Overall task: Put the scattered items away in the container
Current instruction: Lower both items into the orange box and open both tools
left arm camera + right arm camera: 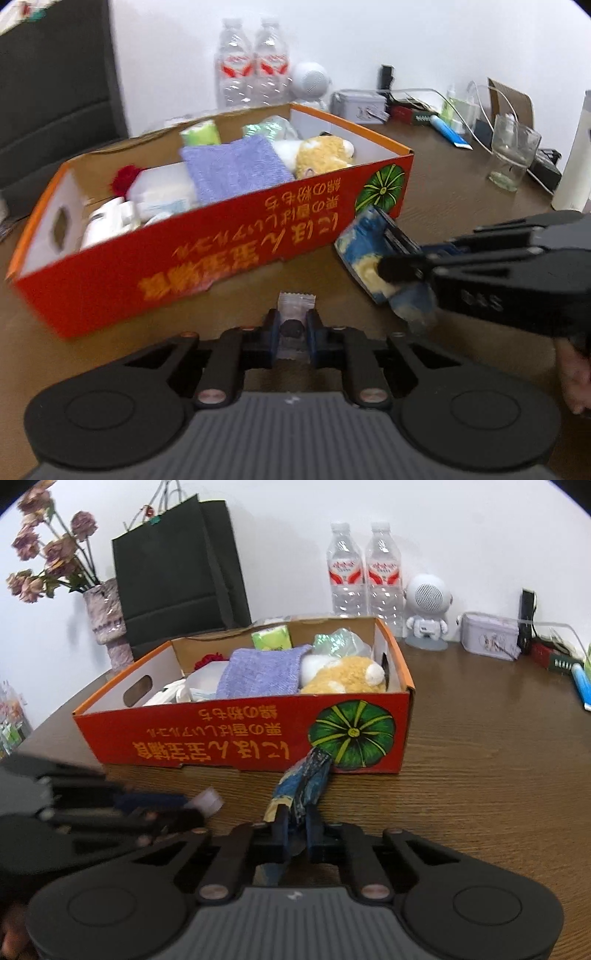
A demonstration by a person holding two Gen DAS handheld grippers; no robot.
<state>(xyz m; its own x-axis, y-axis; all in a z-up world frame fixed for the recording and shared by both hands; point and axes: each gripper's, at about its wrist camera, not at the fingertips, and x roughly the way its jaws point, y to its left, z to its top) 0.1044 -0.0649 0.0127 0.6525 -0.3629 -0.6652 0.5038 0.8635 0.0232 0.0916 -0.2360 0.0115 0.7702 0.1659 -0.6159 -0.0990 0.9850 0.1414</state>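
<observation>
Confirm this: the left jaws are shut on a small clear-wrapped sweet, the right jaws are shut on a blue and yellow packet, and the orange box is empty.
Not quite. The orange box is not empty: the right wrist view shows a purple cloth, a plush toy and other items inside. The rest holds: left gripper on the sweet, right gripper on the packet.

I am working over a dark brown wood-grain table (480,738). My landmark is the orange cardboard box (240,734), which sits directly on the tabletop. Behind its far right corner stand two clear water bottles (364,572), side by side, and just right of them a small white astronaut figure (428,609). Farther right along the wall sits a pale lilac tin (489,635). Behind the box's far left corner I see a mottled vase (107,620) of dried flowers and dark paper bags (177,565). Well right of the box stands an empty glass (513,151).
</observation>
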